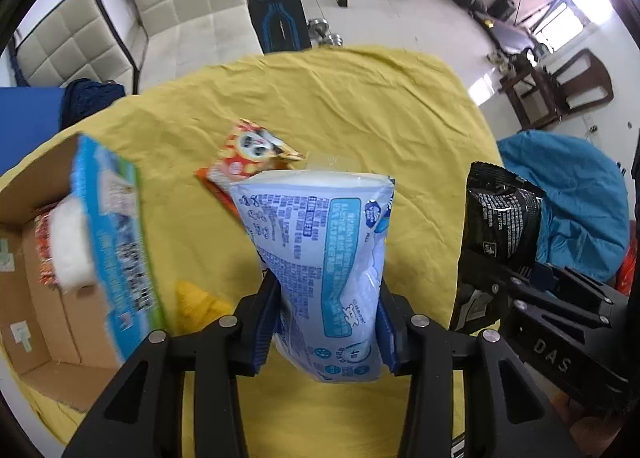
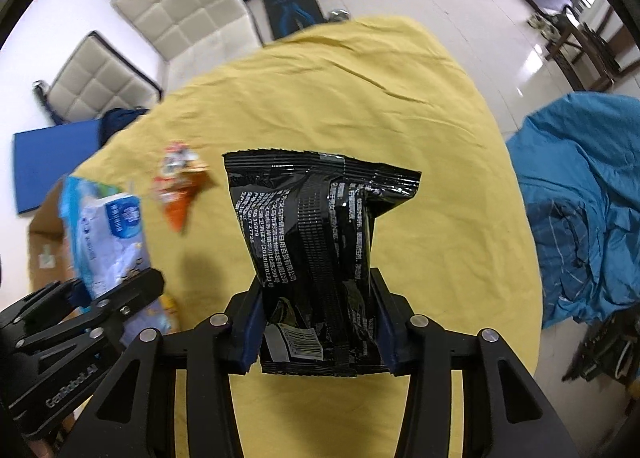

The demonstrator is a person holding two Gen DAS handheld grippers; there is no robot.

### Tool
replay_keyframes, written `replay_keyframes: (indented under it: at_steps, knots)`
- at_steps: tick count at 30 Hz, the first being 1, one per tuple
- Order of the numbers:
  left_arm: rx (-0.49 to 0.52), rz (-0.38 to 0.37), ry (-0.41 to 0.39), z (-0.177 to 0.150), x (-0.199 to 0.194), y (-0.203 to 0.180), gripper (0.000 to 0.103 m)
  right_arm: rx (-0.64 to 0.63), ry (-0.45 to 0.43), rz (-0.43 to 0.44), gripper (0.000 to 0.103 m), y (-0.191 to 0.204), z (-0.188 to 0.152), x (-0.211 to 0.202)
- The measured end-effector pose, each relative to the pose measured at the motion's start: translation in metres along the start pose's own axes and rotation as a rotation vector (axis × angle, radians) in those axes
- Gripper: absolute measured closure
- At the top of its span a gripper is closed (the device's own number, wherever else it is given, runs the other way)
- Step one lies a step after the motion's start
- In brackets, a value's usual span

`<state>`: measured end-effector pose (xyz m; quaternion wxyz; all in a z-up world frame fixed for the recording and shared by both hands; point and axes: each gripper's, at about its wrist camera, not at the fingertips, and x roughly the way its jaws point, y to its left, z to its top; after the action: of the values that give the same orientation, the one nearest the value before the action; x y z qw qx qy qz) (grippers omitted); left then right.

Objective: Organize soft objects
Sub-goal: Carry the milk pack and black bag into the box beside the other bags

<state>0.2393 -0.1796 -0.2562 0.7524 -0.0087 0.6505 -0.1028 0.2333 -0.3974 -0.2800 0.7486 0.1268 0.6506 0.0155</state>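
My left gripper is shut on a pale blue soft pack and holds it above the yellow cloth-covered table. The pack also shows in the right wrist view. My right gripper is shut on a black foil pack, held upright above the table; it shows at the right in the left wrist view. An orange-red snack bag lies on the cloth behind the blue pack, also in the right wrist view.
An open cardboard box with a blue printed flap stands at the table's left and holds packs. A yellow item lies beside it. A blue quilt lies right of the table. White chairs and gym gear stand beyond.
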Motion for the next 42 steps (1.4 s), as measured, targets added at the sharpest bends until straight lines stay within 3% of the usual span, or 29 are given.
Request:
replay_keyframes:
  at_steps: [11,22,30,36,42]
  knots:
    - [-0.037,-0.012,-0.109,-0.036,-0.086,0.086,0.063,-0.119,-0.075,0.074,0.055,0.119,-0.039,-0.059]
    - [-0.129,0.045,-0.144,-0.074,-0.134,0.221,0.063,-0.212,-0.042,0.159,0.055,0.262,-0.080,-0.053]
    - [-0.217,0.116,-0.085,-0.078,-0.111,0.313,0.063,-0.225,0.055,0.155,0.055,0.338,-0.091,0.015]
    - [-0.250,0.141,-0.004,-0.068,-0.068,0.358,0.063,-0.235,0.129,0.086,0.055,0.365,-0.093,0.071]
    - [-0.268,0.143,0.072,-0.056,-0.020,0.383,0.063,-0.240,0.194,0.001,0.055,0.368,-0.099,0.122]
